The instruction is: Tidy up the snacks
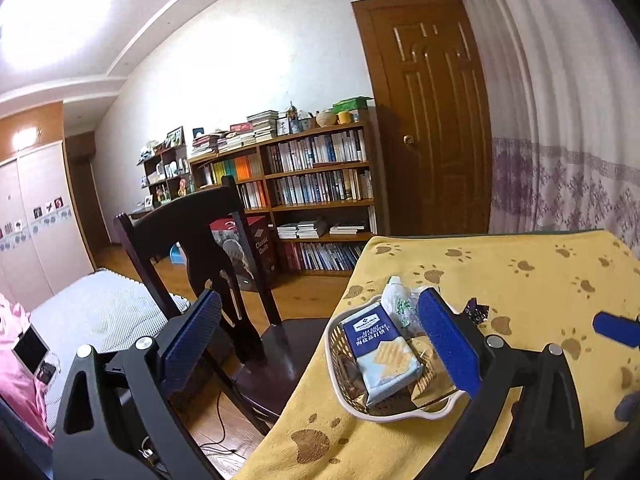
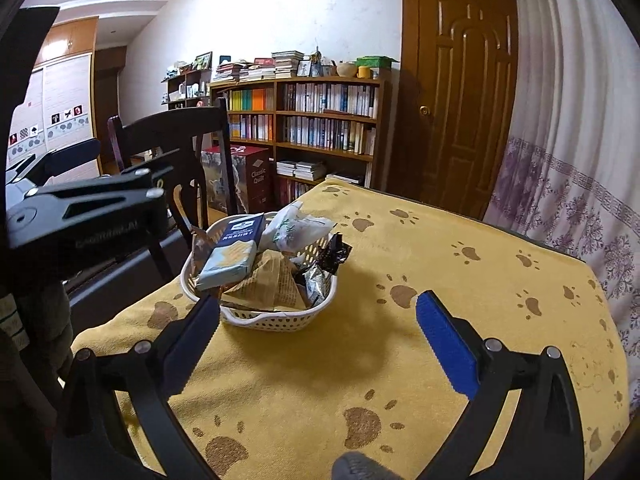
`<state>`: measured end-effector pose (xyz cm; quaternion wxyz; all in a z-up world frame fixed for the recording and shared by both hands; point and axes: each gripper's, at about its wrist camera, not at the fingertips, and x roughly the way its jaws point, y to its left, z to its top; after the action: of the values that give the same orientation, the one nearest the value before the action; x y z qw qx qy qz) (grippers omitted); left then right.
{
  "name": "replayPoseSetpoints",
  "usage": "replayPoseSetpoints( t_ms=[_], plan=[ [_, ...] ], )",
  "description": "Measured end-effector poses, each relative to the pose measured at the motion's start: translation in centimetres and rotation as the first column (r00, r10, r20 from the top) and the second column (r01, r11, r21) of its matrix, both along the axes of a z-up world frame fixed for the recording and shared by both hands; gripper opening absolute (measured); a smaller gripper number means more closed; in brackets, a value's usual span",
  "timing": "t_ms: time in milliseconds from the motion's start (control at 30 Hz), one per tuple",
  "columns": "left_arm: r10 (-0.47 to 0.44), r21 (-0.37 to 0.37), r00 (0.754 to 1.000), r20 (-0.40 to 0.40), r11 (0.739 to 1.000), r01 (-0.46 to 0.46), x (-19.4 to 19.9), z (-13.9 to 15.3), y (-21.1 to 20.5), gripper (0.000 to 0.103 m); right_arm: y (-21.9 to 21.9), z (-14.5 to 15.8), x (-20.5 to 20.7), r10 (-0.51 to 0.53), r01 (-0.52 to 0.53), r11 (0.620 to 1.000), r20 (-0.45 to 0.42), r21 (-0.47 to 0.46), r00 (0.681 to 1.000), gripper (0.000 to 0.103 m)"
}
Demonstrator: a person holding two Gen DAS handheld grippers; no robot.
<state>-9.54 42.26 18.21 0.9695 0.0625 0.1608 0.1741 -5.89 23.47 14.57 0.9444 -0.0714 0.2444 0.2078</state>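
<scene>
A white perforated basket [image 2: 276, 322] [image 1: 340, 390] full of snacks sits at the table's left edge. On top lies a blue soda cracker pack [image 1: 380, 350] [image 2: 234, 254], with a white-green packet [image 2: 298, 228] [image 1: 398, 304], a tan paper-wrapped snack [image 2: 272, 284] and dark foil wrappers [image 2: 334, 254] around it. My left gripper [image 1: 320, 332] is open and empty, its right finger beside the basket and its left finger over the chair. My right gripper [image 2: 318, 322] is open and empty, just in front of the basket above the cloth. The left gripper's body [image 2: 88, 216] shows at the left of the right wrist view.
A yellow paw-print cloth [image 2: 440, 280] covers the table. A dark wooden chair [image 1: 208, 240] stands against the table's left side. Behind are a bookshelf [image 1: 320, 184], a brown door [image 1: 432, 120] and a curtain [image 1: 560, 140]. A bed [image 1: 92, 312] lies lower left.
</scene>
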Motion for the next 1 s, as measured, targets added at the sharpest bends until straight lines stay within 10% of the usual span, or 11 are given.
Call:
replayPoseSetpoints(
  t_ms=[1000],
  plan=[
    [0.059,0.138,0.998,0.019,0.989,-0.061,-0.6,0.3,1.1,0.1,0.2,0.6,-0.5,-0.047,0.048,0.999,0.053,-0.019,0.998,0.098]
  ],
)
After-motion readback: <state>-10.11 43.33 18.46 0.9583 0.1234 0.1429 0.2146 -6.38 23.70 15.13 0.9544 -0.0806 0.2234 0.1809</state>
